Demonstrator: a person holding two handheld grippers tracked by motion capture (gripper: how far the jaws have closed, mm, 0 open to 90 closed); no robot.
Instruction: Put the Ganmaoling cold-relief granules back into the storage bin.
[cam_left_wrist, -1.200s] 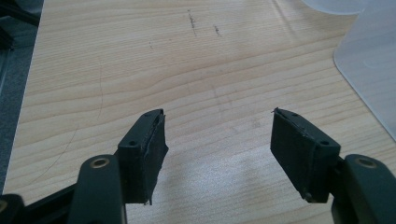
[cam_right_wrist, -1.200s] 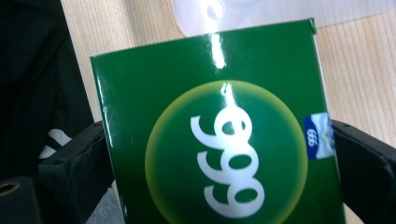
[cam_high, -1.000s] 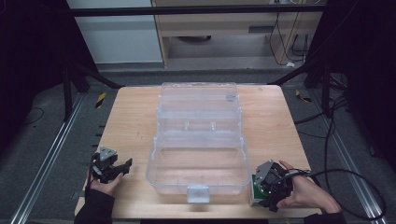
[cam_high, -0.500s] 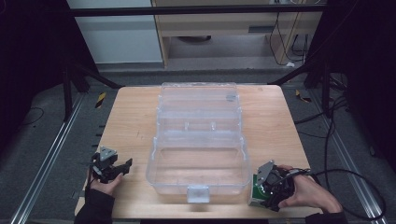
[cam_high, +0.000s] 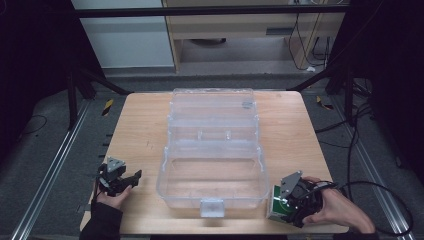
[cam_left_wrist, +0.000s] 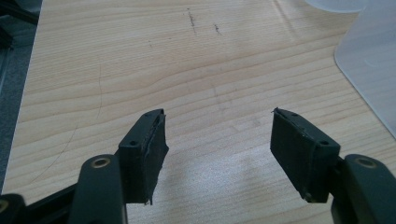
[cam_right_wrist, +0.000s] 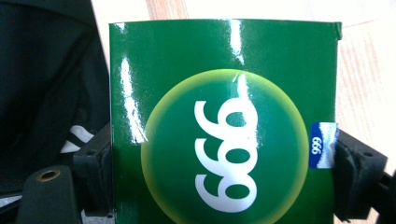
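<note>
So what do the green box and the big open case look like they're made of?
The green box looks like glossy printed cardboard: bright glare streaks, sharp folded edges. The open case looks like clear, slightly frosted rigid plastic: the wooden table shows through its walls.

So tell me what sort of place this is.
Probably a lab or workshop set up for recording: a wooden table inside a dark metal frame, loose cables on a grey floor, and a workbench behind.
</note>
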